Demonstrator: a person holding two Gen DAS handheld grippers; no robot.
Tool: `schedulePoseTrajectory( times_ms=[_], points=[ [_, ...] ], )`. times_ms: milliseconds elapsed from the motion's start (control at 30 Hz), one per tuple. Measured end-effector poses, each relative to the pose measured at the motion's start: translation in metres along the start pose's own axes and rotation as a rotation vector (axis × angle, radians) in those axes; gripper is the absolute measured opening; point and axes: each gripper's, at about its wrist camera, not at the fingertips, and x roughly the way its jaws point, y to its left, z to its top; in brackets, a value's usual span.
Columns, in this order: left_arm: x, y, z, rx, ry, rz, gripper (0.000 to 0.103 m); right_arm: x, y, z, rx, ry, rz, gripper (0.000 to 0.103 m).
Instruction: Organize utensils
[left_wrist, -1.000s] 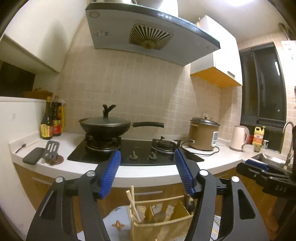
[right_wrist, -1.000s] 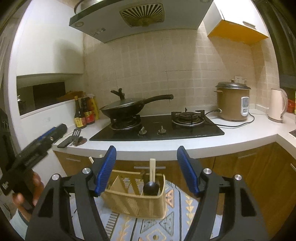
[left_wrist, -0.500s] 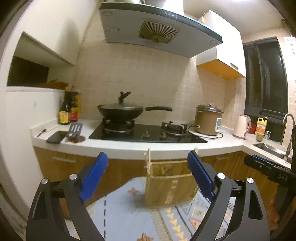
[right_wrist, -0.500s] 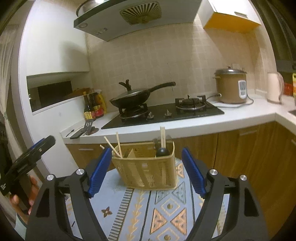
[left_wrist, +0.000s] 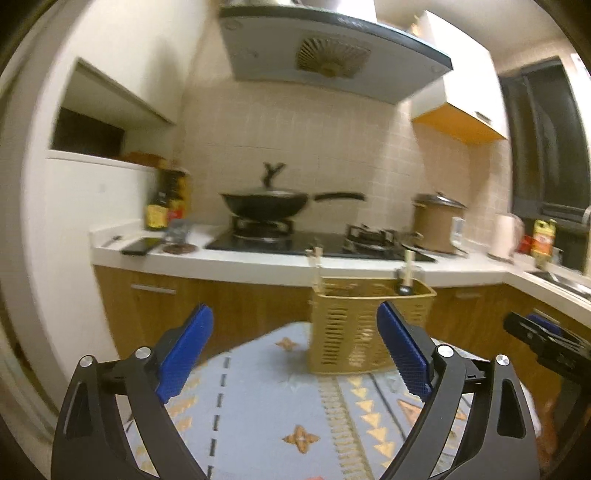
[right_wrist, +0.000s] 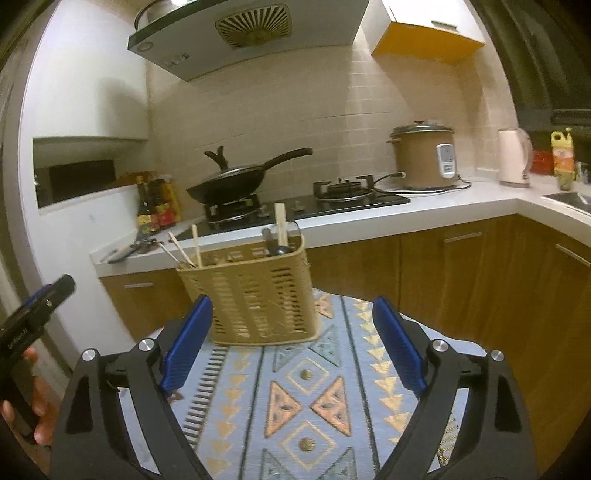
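Observation:
A tan slotted utensil basket stands on a table with a blue patterned cloth; it also shows in the right wrist view. Wooden chopsticks and a dark-handled utensil stick up out of it. My left gripper is open and empty, held back from the basket. My right gripper is open and empty, just in front of the basket. The left gripper also shows at the left edge of the right wrist view, and the right gripper at the right edge of the left wrist view.
Behind the table runs a white kitchen counter with a black wok on a gas hob, a brown rice cooker, sauce bottles, a kettle and a spatula on a rest. Wooden cabinets stand below.
Both grippers have pulled back and dropped lower, so the basket now appears farther away and the patterned cloth fills the foreground. Both stay open and empty.

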Motion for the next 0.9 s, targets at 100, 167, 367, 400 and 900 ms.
schedulePoseTrajectory(
  times_ms=[100, 167, 367, 400, 900],
  points=[
    [0.003, 0.002, -0.013, -0.020, 0.028, 0.001, 0.090, 0.004, 0.004, -0.009, -0.020, 0.010, 0.003, 0.084],
    [0.005, 0.000, -0.022, -0.004, 0.043, 0.010, 0.090, 0.003, 0.011, -0.015, -0.048, 0.011, -0.008, 0.084],
    [0.012, -0.006, -0.044, 0.029, 0.081, 0.015, 0.092, 0.003, 0.019, -0.029, -0.080, 0.000, -0.039, 0.089],
    [0.013, -0.006, -0.048, 0.023, 0.085, 0.016, 0.092, 0.004, 0.019, -0.032, -0.086, 0.004, -0.042, 0.089],
    [0.016, -0.012, -0.065, 0.075, 0.046, 0.143, 0.093, 0.006, 0.018, -0.046, -0.098, -0.016, -0.075, 0.089]
  ],
)
